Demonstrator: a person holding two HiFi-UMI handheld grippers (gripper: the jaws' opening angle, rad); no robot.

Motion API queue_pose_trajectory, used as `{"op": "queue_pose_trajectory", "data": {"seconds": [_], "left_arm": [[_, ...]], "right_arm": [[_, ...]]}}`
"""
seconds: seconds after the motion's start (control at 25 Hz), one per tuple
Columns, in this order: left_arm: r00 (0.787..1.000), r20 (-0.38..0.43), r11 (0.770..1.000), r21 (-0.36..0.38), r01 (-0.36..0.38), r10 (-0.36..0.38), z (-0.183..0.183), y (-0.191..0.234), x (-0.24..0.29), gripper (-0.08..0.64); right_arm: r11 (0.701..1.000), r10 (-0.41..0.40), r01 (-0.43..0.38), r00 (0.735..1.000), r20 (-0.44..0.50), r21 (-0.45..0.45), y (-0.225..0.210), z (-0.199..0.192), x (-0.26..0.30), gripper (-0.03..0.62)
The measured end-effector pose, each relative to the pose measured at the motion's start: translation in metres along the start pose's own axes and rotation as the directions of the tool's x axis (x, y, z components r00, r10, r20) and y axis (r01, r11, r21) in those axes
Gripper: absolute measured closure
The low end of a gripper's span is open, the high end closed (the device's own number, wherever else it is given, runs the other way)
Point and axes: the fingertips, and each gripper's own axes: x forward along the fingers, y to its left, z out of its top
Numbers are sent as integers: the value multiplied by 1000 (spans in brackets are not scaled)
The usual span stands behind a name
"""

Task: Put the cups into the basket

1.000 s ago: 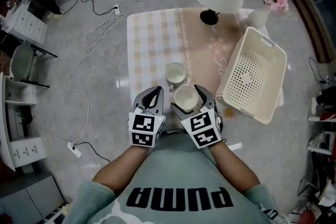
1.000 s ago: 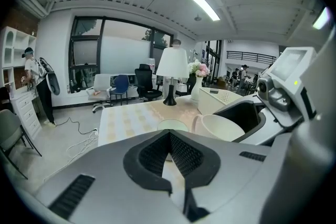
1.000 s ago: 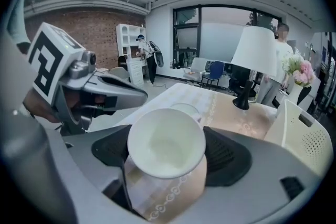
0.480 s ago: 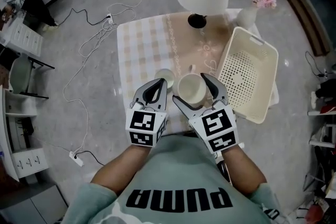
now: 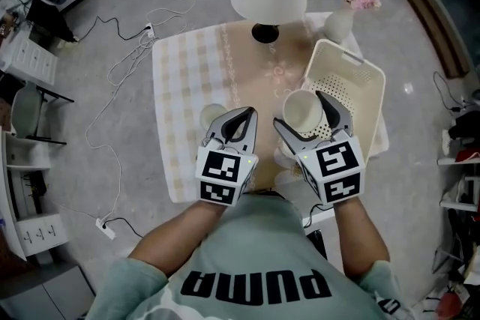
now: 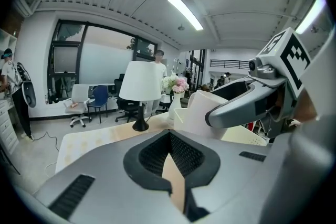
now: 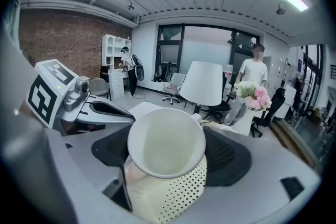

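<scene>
The right gripper (image 5: pixel 298 108) is pinching a white cup (image 7: pixel 167 140) by its sides, between both jaws. The cup is hanging in the air over the near left edge of the white perforated basket (image 5: pixel 366 85), at the right side of the table (image 5: pixel 184 79). Its long axis is standing nearly upright, leaning a little toward the person, and its open mouth is pointing up and back at the gripper's camera. The left gripper (image 5: pixel 246 115) is hovering with its jaws pressed together, holding nothing. Just left of it, a second cup (image 5: pixel 211 116) is standing on the table, mouth upward.
</scene>
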Motion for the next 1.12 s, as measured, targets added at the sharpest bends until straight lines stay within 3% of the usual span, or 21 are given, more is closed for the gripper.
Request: {"op": "queue_pose_trajectory", "data": {"seconds": [0.48, 1.12], "left_arm": [[999, -43, 1000, 3, -14, 14, 3, -18, 49, 558], [993, -112, 999, -36, -33, 28, -19, -9, 84, 558]], "right_arm": [[997, -28, 33, 997, -74, 64, -70, -54, 17, 201], [996, -13, 30, 976, -216, 79, -95, -119, 77, 201]]}}
